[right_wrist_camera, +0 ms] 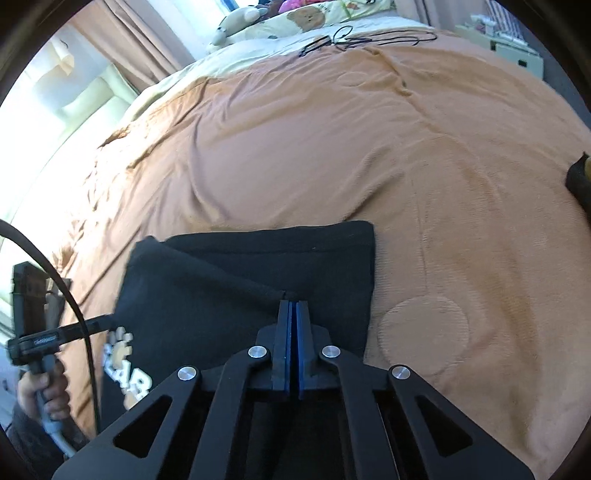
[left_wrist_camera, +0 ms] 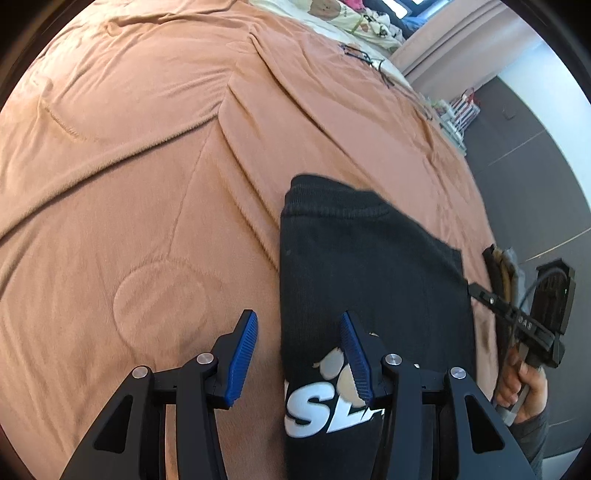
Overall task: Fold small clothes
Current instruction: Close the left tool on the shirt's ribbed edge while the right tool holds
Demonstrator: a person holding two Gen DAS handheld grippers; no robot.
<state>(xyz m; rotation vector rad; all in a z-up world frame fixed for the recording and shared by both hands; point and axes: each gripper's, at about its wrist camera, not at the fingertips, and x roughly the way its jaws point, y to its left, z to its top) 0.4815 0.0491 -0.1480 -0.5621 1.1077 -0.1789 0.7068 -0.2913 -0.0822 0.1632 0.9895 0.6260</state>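
Observation:
A small black garment (left_wrist_camera: 369, 266) with white letters and a bear-paw print lies folded on an orange-brown bed cover (left_wrist_camera: 147, 184). My left gripper (left_wrist_camera: 299, 319) is open, its blue pads straddling the garment's left edge near the print. In the right wrist view the garment (right_wrist_camera: 229, 280) lies just ahead. My right gripper (right_wrist_camera: 293, 303) is shut on a fold of its black cloth. The right gripper also shows in the left wrist view (left_wrist_camera: 476, 288), at the garment's right edge. The left gripper shows in the right wrist view (right_wrist_camera: 107, 323), at the garment's left edge.
The bed cover (right_wrist_camera: 332, 147) spreads wide on all sides. Pillows with bear prints (right_wrist_camera: 295, 18) and a black cable (right_wrist_camera: 369, 37) lie at the head of the bed. A dark object (right_wrist_camera: 580, 177) sits at the right edge. Curtains (right_wrist_camera: 147, 37) hang to the left.

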